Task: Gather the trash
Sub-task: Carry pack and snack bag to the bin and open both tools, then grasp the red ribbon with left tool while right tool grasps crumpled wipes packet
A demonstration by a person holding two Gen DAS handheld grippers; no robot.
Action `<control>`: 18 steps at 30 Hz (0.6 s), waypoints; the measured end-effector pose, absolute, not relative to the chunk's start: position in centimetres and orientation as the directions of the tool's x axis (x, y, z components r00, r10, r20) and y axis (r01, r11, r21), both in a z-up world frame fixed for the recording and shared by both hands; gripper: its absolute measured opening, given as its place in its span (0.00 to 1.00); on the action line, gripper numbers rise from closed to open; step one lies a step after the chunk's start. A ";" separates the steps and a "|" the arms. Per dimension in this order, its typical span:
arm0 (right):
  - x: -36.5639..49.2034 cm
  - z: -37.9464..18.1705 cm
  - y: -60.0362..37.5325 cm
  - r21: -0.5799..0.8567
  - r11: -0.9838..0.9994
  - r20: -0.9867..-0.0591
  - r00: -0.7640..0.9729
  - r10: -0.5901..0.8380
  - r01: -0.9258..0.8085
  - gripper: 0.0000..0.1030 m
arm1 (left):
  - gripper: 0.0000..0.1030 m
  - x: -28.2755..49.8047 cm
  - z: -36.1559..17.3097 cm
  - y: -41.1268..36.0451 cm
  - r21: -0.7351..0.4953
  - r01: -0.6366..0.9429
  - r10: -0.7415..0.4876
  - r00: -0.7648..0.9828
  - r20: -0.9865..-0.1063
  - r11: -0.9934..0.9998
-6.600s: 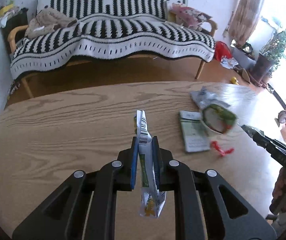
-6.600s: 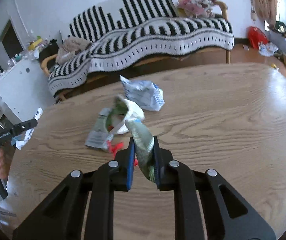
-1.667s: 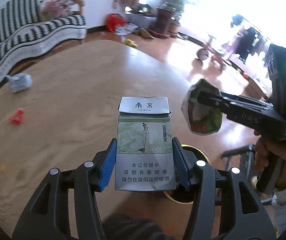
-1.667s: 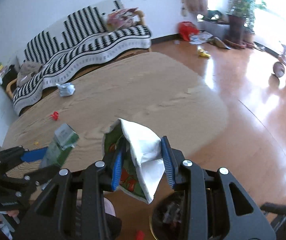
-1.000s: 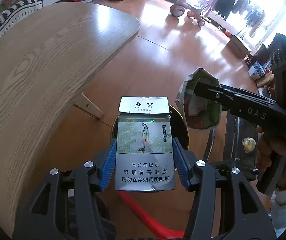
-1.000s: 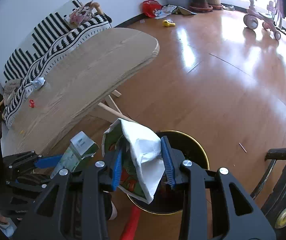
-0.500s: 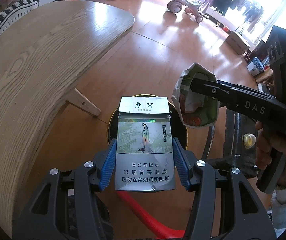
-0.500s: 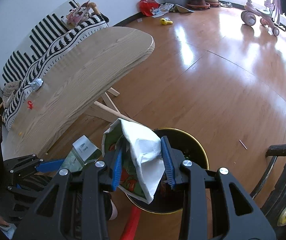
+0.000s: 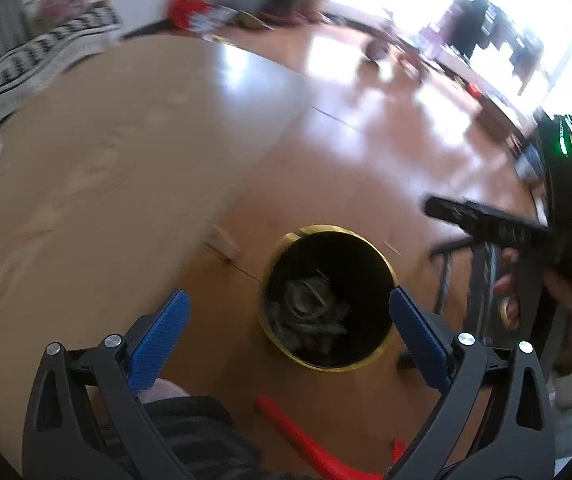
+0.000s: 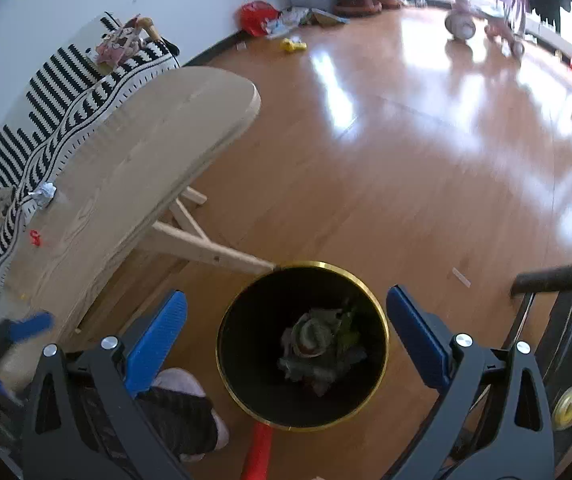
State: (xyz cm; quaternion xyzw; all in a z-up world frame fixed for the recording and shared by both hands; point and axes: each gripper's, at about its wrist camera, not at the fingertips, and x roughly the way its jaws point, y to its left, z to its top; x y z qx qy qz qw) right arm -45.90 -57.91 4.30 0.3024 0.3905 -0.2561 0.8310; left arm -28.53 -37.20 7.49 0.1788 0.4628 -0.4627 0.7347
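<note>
Over the bin [image 10: 246, 312], both claws point steeply down. Left claw [image 9: 290, 320] spread wide, nothing between its blue pads [image 9: 158, 336]; jaws have just been opening. Right claw [image 10: 286, 320] likewise released and empty, blue pads [image 10: 156, 340] far apart, jaws also just been opening. Bin is black inside with a gold rim, standing on the wood floor [image 10: 406, 160] just beside the bench [image 10: 126, 168]. Trash [image 10: 320, 346] lies in a crumpled heap at the bin's bottom, greenish and white wrappers; single pieces hard to tell apart. Left wrist view is motion-blurred.

On the bench, well apart from the bin: a crumpled paper ball [image 10: 44, 192] near the far edge and a small red scrap [image 10: 35, 237] a little nearer. Bench legs are pale wood, one brace reaching the bin's rim in the picture.

In the left view the right claw's black body shows at the right edge, held by a hand [image 9: 558, 300] with a light sleeve cuff. A red handle [image 10: 258, 452] pokes out below the bin. A slippered foot [image 10: 182, 392] sits left of the bin. Striped sofa [image 10: 66, 92] behind the bench.
</note>
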 end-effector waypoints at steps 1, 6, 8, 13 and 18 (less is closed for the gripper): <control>-45.0 4.7 -57.6 0.314 0.700 -0.790 0.585 -0.182 0.642 0.94 | 0.94 -26.9 8.2 -35.8 -0.148 0.821 -0.513 0.193 -0.836 0.551; -38.7 7.1 -54.9 0.293 0.797 -0.753 0.641 -0.148 0.529 0.94 | 0.94 -18.4 9.5 -29.0 -0.033 0.675 -0.401 0.397 -0.826 0.738; -35.4 8.3 -53.3 0.292 0.834 -0.730 0.673 -0.121 0.468 0.94 | 0.94 -14.4 9.7 -25.6 -0.026 0.589 -0.350 0.443 -0.826 0.808; -27.7 10.7 -49.9 0.282 0.899 -0.677 0.733 -0.061 0.334 0.94 | 0.94 -7.3 9.5 -20.4 -0.024 0.413 -0.250 0.503 -0.827 0.910; -20.6 11.0 -47.3 0.265 0.933 -0.691 0.723 0.007 0.244 0.94 | 0.94 -2.8 7.6 -20.4 -0.037 0.362 -0.222 0.484 -0.846 0.931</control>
